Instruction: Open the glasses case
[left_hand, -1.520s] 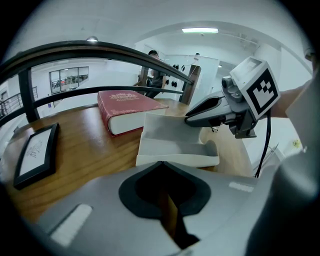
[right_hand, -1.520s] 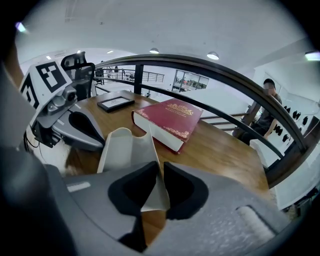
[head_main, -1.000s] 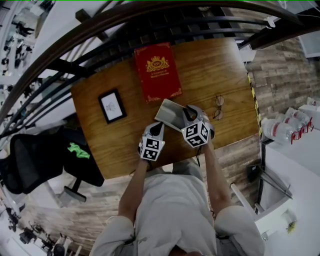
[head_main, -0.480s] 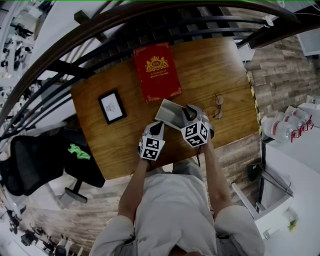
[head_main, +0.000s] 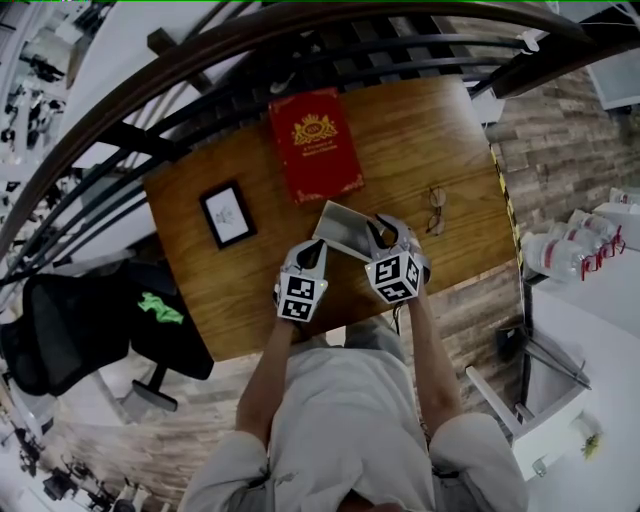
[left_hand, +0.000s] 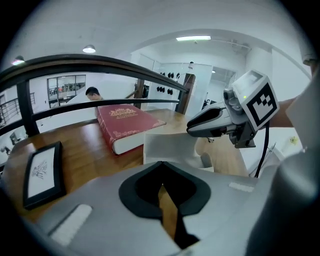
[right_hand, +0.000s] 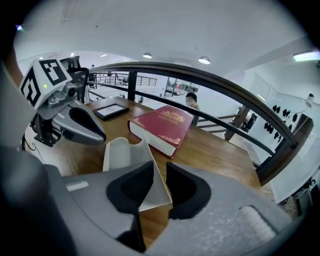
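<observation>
The head view takes in the whole brown wooden tabletop (head_main: 430, 140). A red hardcover book with a gold crest (head_main: 315, 145) lies at its far side, and a small black-framed picture (head_main: 227, 213) lies to the left. A pair of thin-rimmed glasses (head_main: 437, 210) lies to the right. The grey folding glasses case (head_main: 342, 228) sits near the front edge between the left tool (head_main: 318, 250) and the right tool (head_main: 374, 230). The glasses lie outside the case, just to its right and apart from it. Only this view shows the curved dark railing (head_main: 200, 50) around the tabletop, the black office chair (head_main: 70, 325) and the wood-plank floor (head_main: 570, 150).

The left gripper view shows that tool's dark pads pressed together at the tips, with only a sliver of wood visible behind them. A pale upright panel of the glasses case (left_hand: 172, 147) rises just past the tips. Whether the tips touch it cannot be told here. The right tool reaches in from the right above the case.

The right gripper view shows what the others hide. A thin grey flap of the glasses case (right_hand: 150, 185) runs between this tool's pads, which pinch it. The case stands partly unfolded, and its rounded end lies beside the tip of the left tool. Behind it is a bright white room with ceiling lights.
</observation>
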